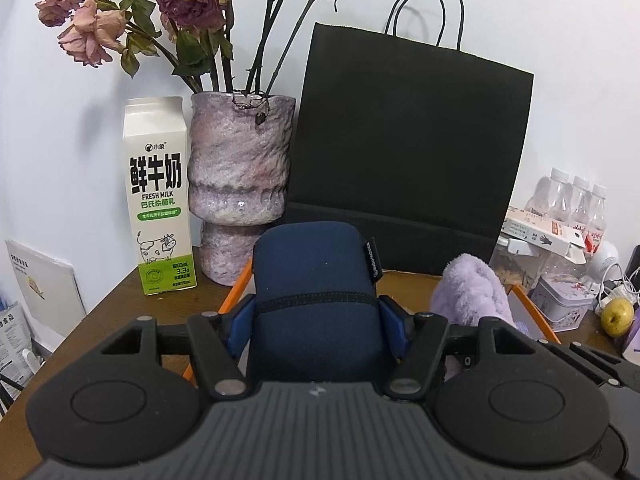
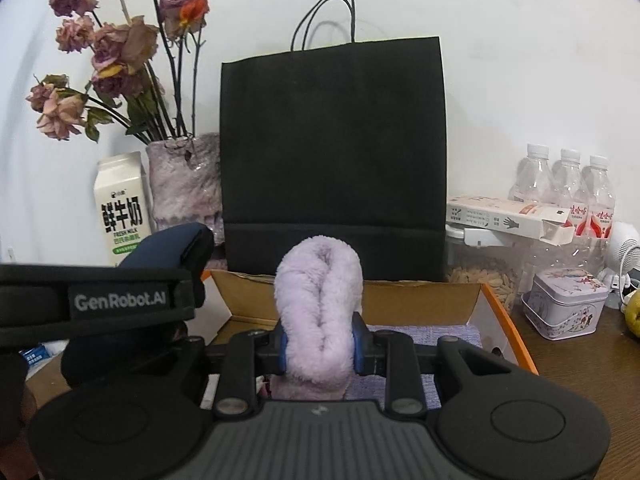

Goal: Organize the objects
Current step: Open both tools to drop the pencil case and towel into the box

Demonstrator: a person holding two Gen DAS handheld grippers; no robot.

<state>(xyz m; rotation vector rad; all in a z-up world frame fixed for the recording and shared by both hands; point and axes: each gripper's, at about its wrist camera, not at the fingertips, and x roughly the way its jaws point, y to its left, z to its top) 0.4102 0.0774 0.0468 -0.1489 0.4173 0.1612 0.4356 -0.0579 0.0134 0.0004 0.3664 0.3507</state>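
In the left wrist view my left gripper (image 1: 316,322) is shut on a navy fabric pouch (image 1: 316,268), its blue pads pressing both sides. The pouch stands upright over the left end of an orange-edged cardboard box (image 2: 424,300). My right gripper (image 2: 320,346) is shut on a folded lilac fluffy cloth (image 2: 320,292), held over the middle of the same box. A lavender fabric (image 2: 452,338) lies on the box floor. Each held thing also shows in the other view: the lilac cloth (image 1: 472,292) at right, the pouch (image 2: 168,248) at left.
A black paper bag (image 2: 332,152) stands right behind the box. To its left are a vase of dried roses (image 1: 240,184) and a milk carton (image 1: 160,200). At right are water bottles (image 2: 568,188), a seed jar (image 2: 488,276), a tin (image 2: 564,308) and a fruit (image 1: 618,316).
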